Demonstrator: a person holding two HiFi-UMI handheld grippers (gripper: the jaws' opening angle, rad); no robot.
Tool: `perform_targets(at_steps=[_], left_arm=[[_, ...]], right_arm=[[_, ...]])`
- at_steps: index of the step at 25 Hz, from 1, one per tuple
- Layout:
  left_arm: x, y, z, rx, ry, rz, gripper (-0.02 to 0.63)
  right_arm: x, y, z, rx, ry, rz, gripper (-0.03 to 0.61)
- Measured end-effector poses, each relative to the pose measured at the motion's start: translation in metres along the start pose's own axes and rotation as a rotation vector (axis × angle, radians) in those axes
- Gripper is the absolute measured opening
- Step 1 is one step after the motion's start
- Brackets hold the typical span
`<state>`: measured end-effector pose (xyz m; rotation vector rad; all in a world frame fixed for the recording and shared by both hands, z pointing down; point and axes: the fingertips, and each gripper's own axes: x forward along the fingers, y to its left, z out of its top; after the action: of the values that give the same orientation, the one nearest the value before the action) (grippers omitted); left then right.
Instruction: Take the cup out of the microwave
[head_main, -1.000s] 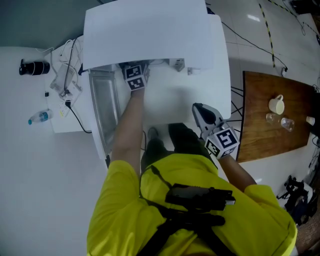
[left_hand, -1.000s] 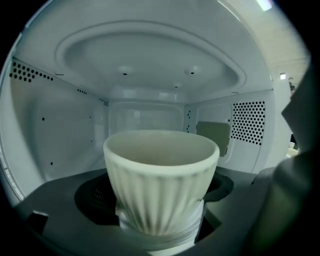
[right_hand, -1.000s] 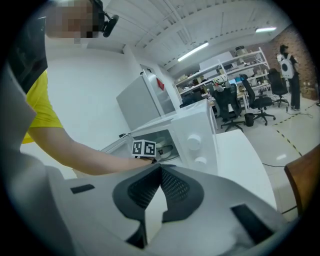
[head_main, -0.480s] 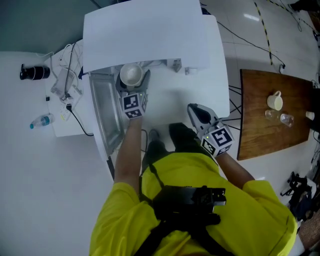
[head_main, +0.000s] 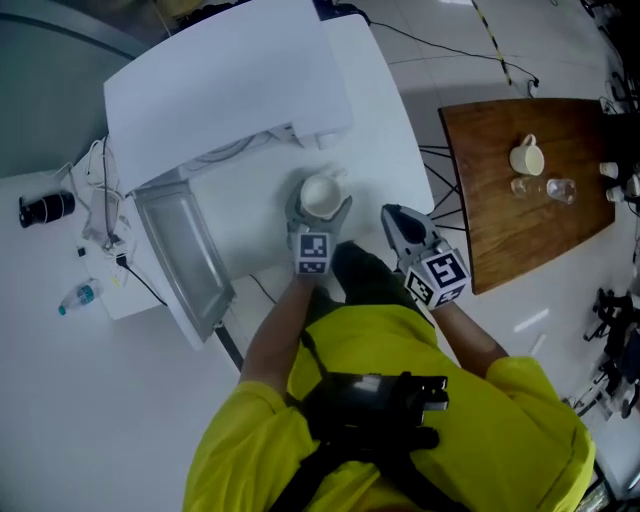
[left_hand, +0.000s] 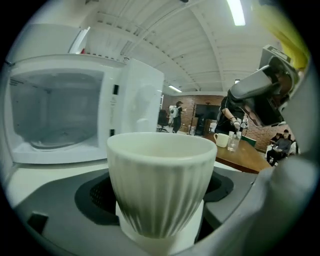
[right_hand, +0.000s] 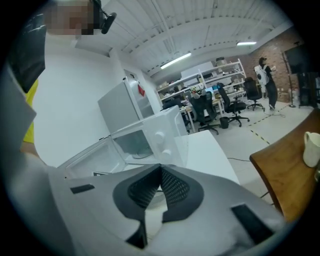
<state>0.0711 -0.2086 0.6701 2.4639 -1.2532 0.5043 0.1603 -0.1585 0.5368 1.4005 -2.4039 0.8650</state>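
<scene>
1. Between the jaws of the left gripper (head_main: 320, 202) stands the cup (left_hand: 159, 182), upright. The jaws are clamped on its lower, narrower part. So the cup is out of the microwave and is held in the air above the white table (head_main: 395, 130).
2. The main danger I see is slipping. The cup's wall is ribbed and tapers downward, and the hold is low, so a loosened squeeze or a quick tilt could let the cup tip over the jaws or drop on the table. If it is set down too near the table's edge, it may fall to the floor.
3. Inside the cup, the head view shows only a pale inner wall and no liquid. I judge it empty, but I cannot be sure.
4. To the right of the holding jaws is the right gripper (right_hand: 160, 172). Its jaws are together, with nothing between them. It is near the cup, and a careless movement of it could knock the cup.
5. Beyond the left jaws and a little left is the microwave (left_hand: 55, 110). Its door (head_main: 185, 265) stands open, and a swing of the arm to the left could hit it. In the cavity only the turning plate shows.
6. Far to the right of both jaws is a wooden table (head_main: 500, 215) with a pale mug (head_main: 526, 157) and small glasses (head_main: 560, 190). What they contain I cannot tell.
</scene>
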Motion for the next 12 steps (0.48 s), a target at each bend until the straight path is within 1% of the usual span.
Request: perform_targets(at_steps=[2, 5, 9, 11, 12], left_arm=[[0.027, -0.028, 0.002, 0.009, -0.005, -0.052, 0.462], [0.061, -0.056, 0.007, 0.022, -0.011, -0.098, 0.463], [0.090, -0.074, 0.009, 0.029, -0.006, -0.124, 0.463], [0.096, -0.079, 0.009, 0.053, -0.006, -0.130, 0.463], [0.098, -0.081, 0.007, 0.078, -0.001, -0.133, 0.465]], right_arm=[[-0.014, -0.014, -0.003, 0.015, -0.010, -0.042, 0.005], [-0.036, -0.033, -0.008, 0.039, -0.022, -0.100, 0.005], [-0.059, -0.050, -0.011, 0.063, -0.042, -0.156, 0.005], [-0.066, -0.054, -0.012, 0.071, -0.049, -0.173, 0.005], [-0.068, -0.056, -0.013, 0.074, -0.052, -0.178, 0.005]])
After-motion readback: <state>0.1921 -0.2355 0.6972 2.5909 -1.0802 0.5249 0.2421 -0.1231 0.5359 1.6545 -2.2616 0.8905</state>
